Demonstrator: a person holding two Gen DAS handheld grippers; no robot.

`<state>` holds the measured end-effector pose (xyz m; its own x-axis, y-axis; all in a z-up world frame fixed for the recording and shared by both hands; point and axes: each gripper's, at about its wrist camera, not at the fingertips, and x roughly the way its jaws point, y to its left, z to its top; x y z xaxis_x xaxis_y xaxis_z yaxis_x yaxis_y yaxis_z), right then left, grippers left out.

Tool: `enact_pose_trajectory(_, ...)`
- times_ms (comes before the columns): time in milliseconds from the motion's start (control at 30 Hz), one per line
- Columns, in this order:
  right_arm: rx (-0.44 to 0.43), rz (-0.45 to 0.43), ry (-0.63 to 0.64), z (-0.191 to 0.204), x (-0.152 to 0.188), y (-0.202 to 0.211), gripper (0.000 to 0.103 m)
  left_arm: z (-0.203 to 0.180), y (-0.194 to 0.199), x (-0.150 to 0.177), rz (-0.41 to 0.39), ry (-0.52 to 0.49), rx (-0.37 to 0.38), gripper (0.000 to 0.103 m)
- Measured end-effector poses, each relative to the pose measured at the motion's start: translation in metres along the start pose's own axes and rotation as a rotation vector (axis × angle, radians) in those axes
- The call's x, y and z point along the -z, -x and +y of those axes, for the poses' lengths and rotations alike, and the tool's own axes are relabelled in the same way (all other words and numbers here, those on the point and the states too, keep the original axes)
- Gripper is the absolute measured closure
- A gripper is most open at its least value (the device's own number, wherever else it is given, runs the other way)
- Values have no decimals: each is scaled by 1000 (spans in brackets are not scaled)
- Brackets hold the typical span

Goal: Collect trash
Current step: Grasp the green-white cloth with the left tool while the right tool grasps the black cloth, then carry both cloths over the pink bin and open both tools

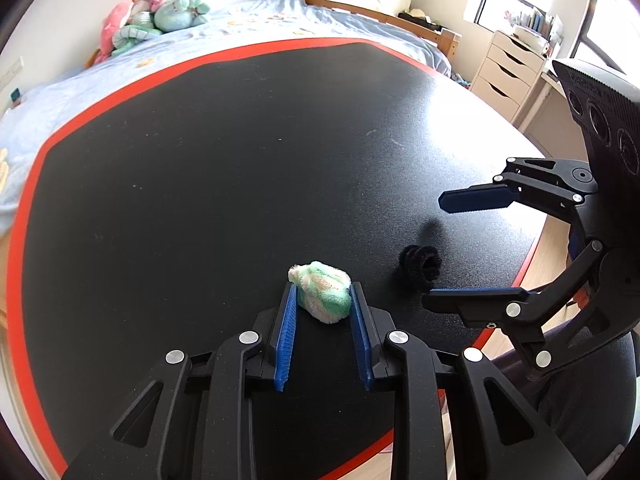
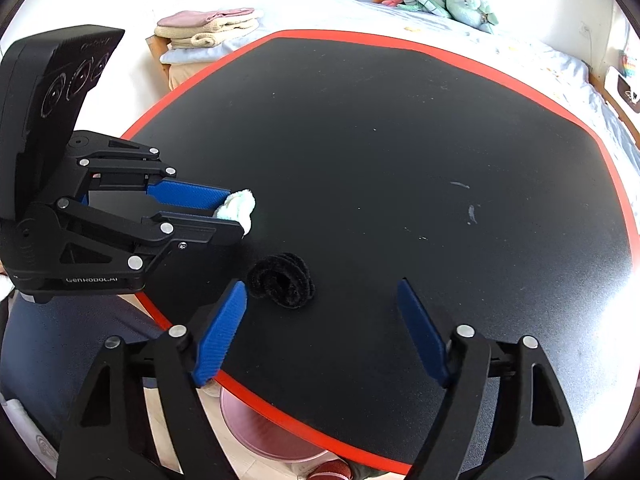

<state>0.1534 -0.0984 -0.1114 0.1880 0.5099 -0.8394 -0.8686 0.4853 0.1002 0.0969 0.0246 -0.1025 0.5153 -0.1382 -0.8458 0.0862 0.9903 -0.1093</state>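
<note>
A crumpled green-and-white fluffy wad [image 1: 323,291] sits between the tips of my left gripper [image 1: 323,290], whose blue pads press on both its sides; it is shut on the wad just above the black table [image 1: 240,160]. In the right wrist view the wad [image 2: 237,209] sticks out of the left gripper [image 2: 230,210]. A black fuzzy coil [image 2: 282,280] lies on the table near the front edge, also in the left wrist view [image 1: 420,266]. My right gripper [image 2: 322,292] is wide open and empty, just behind the coil; it shows in the left wrist view [image 1: 434,248].
The table has a red rim [image 2: 400,42]. A pink bin [image 2: 264,432] stands on the floor under the table's near edge. A bed with plush toys [image 1: 156,16] lies behind the table, folded towels [image 2: 208,28] at its end, white drawers [image 1: 508,72] by the window.
</note>
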Motion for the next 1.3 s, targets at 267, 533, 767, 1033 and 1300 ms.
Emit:
enact_pose_trajectory(267,-23,-2,38,13,-2,-5,70,4,2,2,1,20,16,77)
enact_pose_trajectory(533,-6,-12,18,19,-4,7,78,-3,13,3,-1,12,35,77)
enact_pose_trajectory(767,7,-42,-42,22,9,45,78,-27,36,4,-21,-29,48,77)
enact_pose_trajectory(1033,20,-73,-101,32,33,91,78,-55,64,17,-34,-65,59,77)
enact_pose_trajectory(1300,28,-81,-135,43,67,120,78,-81,83,37,-33,-93,75,77)
